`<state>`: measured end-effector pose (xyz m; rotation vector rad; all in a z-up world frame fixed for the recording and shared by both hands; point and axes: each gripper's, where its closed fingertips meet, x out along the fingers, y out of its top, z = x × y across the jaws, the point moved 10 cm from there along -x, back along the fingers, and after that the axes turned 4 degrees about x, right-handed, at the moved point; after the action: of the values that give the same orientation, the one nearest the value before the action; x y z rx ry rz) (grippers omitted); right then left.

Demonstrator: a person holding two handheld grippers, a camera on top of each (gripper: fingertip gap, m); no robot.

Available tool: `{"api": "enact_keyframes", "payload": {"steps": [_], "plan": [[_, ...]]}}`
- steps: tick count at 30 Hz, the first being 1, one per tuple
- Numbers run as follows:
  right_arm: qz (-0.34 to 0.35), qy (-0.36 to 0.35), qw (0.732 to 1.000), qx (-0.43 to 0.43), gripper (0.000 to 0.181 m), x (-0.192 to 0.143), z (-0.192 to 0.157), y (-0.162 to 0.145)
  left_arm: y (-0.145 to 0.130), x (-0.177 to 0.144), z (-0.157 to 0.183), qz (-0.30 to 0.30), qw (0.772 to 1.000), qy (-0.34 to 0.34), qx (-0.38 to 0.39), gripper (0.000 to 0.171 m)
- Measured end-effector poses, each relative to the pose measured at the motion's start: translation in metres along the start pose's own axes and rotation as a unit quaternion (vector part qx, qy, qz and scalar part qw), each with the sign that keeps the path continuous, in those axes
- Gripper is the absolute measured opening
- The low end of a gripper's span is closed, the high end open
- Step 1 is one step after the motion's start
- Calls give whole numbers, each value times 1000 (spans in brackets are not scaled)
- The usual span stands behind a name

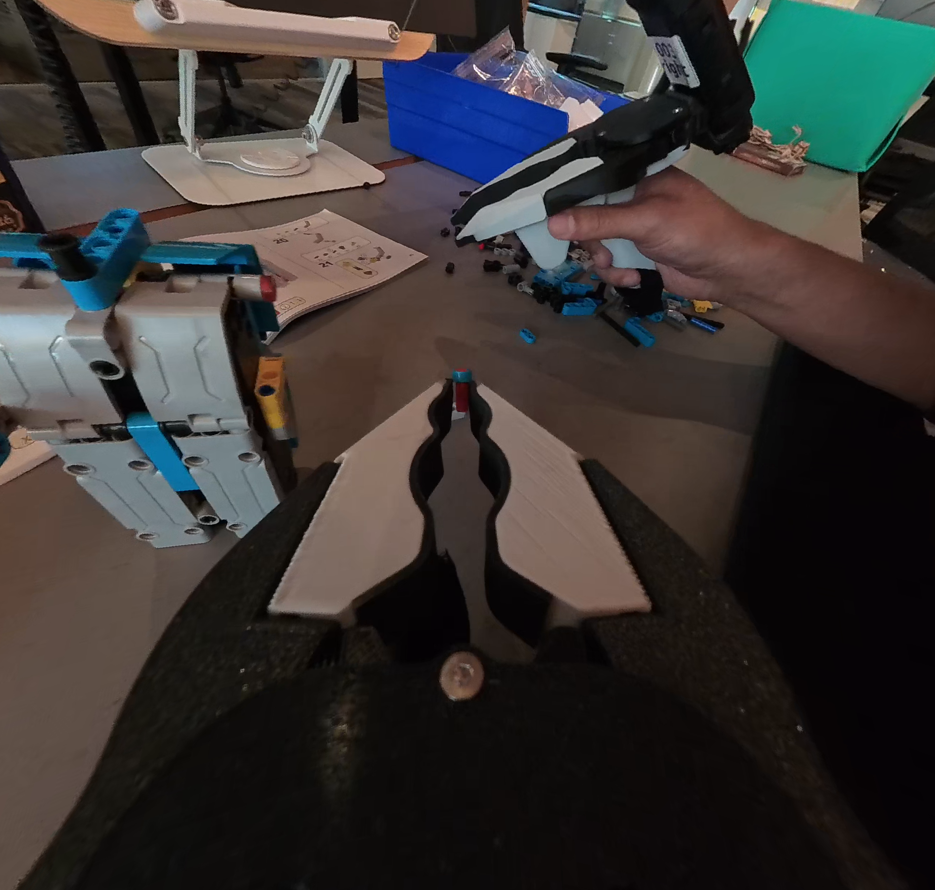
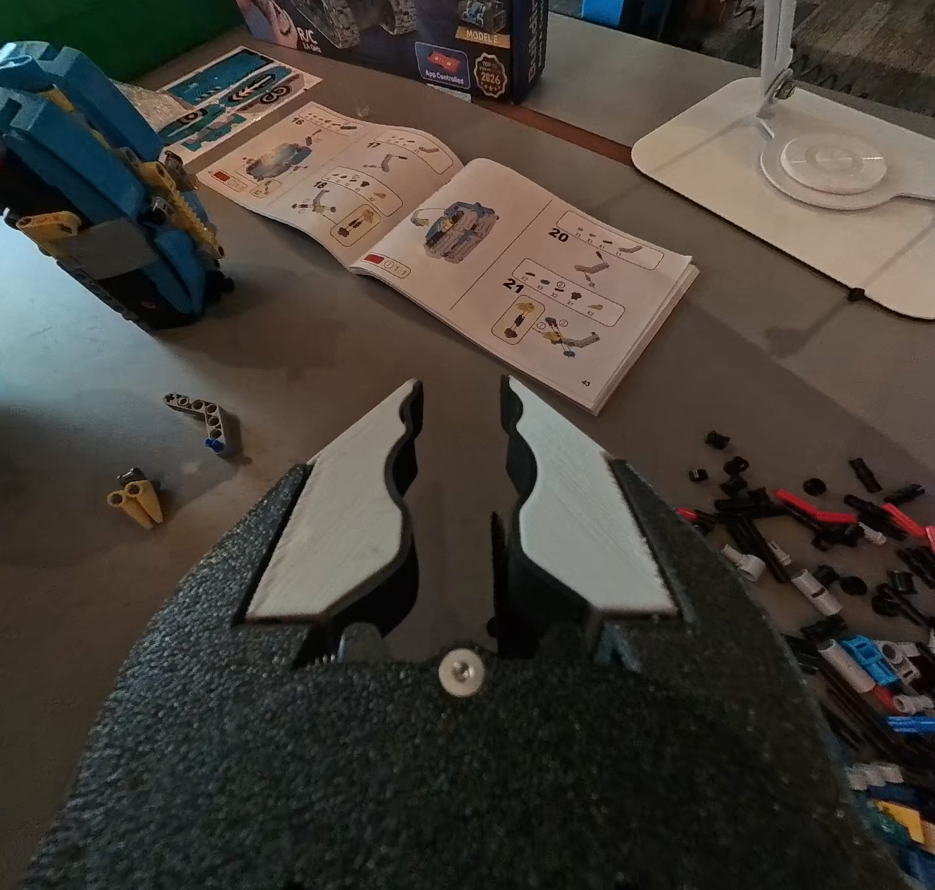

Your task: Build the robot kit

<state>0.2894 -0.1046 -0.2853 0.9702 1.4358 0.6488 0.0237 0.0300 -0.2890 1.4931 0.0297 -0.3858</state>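
Left hand-held gripper [image 1: 460,389]: jaws closed on a small red pin [image 1: 461,394] with a teal cap, pinched at the very tips, held upright above the grey desk [image 1: 354,359]. Judgement: pin is hard plastic, light, stiff, smooth; little surface to take, so it could twist or slip if squeezed off-centre; best held across its shaft, as now

Just left of that gripper: a partly built block model [image 1: 152,400], grey panels with blue beams and a yellow piece on its side, standing on the desk. Rigid but likely to shed parts if knocked

Right hand-held gripper [image 2: 460,390]: jaws apart, nothing between them, hanging over bare desk. In the left wrist view it shows farther off, held in a person's hand [image 1: 657,238] above the loose parts

To its right: a scatter of small parts [image 2: 819,562], black, red, white, blue. To its left: a grey angled beam [image 2: 207,420] and a yellow piece [image 2: 136,501], apart from each other

Beyond: an open instruction booklet [image 2: 455,258], lying flat; a sticker sheet [image 2: 238,91] behind it

Far: a printed product box [image 2: 405,20], a white stand base [image 2: 809,197], a blue bin [image 1: 470,111] with plastic bags
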Motion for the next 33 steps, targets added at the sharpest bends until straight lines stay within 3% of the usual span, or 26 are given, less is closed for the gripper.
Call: {"api": "enact_keyframes", "payload": {"steps": [8, 15, 21, 26, 33], "plan": [[6, 9, 1000, -23, 31, -3, -7, 4, 1, -3, -5, 11, 1000, 17, -9, 5], [-36, 161, 977, -138, 33, 8, -65, -3, 1, -19, -18, 46, 995, 84, -25, 5], [-29, 267, 946, -180, 29, 12, -107, -8, 2, -14, -2, 41, 999, 20, 5, 5], [-51, 212, 950, -223, 29, 27, -106, -9, 1, -12, -4, 36, 999, 16, -12, 5], [-124, 184, 946, -239, 33, 54, -114, -21, 3, -18, -17, 95, 988, -25, -119, 5]]}}
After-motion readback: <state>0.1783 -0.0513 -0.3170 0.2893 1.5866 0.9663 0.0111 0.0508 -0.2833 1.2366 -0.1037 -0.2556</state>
